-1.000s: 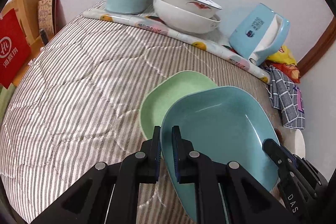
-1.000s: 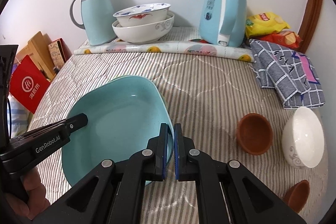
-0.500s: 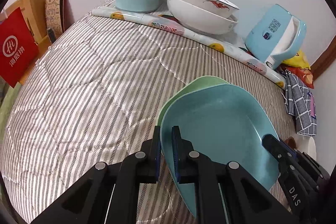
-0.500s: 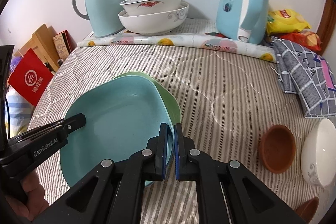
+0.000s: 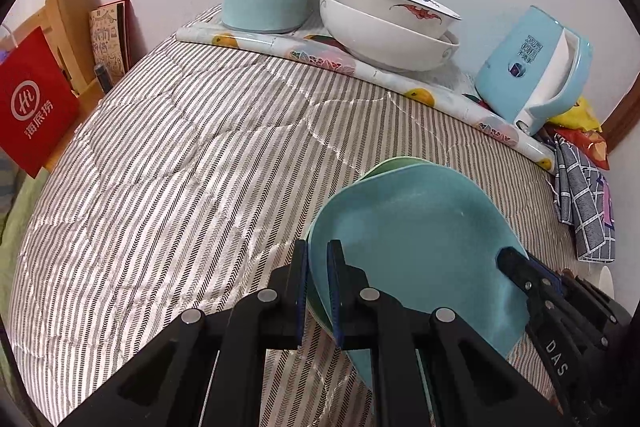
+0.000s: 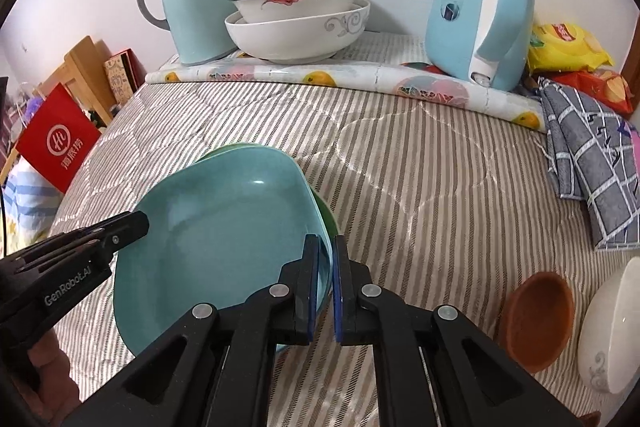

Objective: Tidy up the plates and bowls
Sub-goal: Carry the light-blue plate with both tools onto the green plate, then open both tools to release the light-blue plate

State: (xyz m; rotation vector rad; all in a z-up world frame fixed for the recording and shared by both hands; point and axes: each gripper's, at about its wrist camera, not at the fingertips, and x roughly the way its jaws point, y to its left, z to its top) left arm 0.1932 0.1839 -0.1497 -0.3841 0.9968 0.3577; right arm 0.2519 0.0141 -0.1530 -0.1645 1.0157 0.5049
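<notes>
The blue plate (image 6: 224,239), clamped at opposite rims by the left gripper (image 5: 318,291) and right gripper (image 6: 325,287), has been carried over the green plate (image 6: 324,215), now almost covered; stacking seems nearly done, though contact cannot be told. Only the right view shows the brown bowl (image 6: 536,319) and white bowl (image 6: 612,327) at near right.

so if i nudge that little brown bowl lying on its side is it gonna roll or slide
The brown bowl lies tipped on its side on the striped quilt, so a nudge would probably rock or roll it on its round wall. The soft cloth likely resists sliding. It might bump the white bowl beside it.
</notes>
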